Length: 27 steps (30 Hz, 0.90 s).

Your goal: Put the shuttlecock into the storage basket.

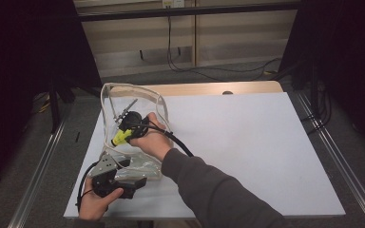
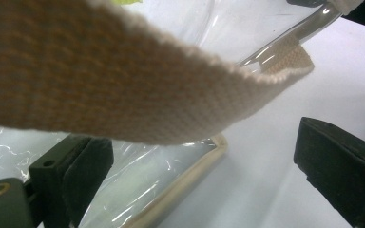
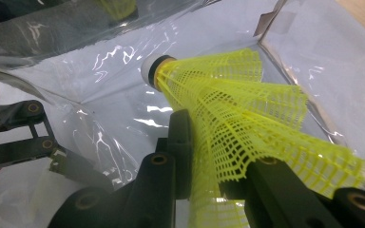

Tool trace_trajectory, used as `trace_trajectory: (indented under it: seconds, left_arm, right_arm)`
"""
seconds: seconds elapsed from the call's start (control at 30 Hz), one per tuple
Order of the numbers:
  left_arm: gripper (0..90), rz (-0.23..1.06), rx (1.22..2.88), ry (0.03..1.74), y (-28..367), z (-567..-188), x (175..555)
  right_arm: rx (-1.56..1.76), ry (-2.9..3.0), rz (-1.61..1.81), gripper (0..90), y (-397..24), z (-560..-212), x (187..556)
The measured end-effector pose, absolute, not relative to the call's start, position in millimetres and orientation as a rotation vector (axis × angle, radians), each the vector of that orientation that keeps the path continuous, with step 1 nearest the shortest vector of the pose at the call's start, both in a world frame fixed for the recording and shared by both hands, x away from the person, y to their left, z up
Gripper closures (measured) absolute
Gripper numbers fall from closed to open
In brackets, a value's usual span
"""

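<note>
Pointing its white cork up and away from the jaws, the yellow shuttlecock (image 3: 247, 118) lies lengthwise along the right gripper (image 3: 214, 156), which pinches its mesh skirt inside the clear bag (image 1: 123, 102). The left gripper (image 2: 199, 175), jaws spread, sits at the bag's near edge under its woven strap (image 2: 100, 76).

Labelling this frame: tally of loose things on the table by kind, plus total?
Yellow plastic shuttlecock: 1, pinched in the right gripper, inside the bag
Clear plastic bag with beige webbing trim: 1, on the white table
Total: 2
</note>
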<state>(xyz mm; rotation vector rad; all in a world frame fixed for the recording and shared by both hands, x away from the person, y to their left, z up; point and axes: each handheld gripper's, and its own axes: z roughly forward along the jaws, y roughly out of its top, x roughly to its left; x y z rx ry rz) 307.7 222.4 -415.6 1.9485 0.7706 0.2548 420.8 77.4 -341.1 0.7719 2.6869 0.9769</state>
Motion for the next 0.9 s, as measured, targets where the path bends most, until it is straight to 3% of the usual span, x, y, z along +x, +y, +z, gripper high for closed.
trace_trajectory:
  seconds: [0.27,0.47,0.9]
  left_arm:
    - [5.7,0.255,1.948,0.771,222.5,-415.7,307.6]
    - [5.8,0.254,1.952,0.771,222.6,-415.8,307.6]
    - [5.8,0.252,1.953,0.774,222.7,-416.0,307.7]
  right_arm:
    - [0.773,2.704,0.969,75.7,77.8,-343.3,420.8]
    - [0.741,2.768,0.906,64.5,83.7,-350.6,418.9]
    - [0.770,2.781,0.932,63.2,83.5,-350.2,418.1]
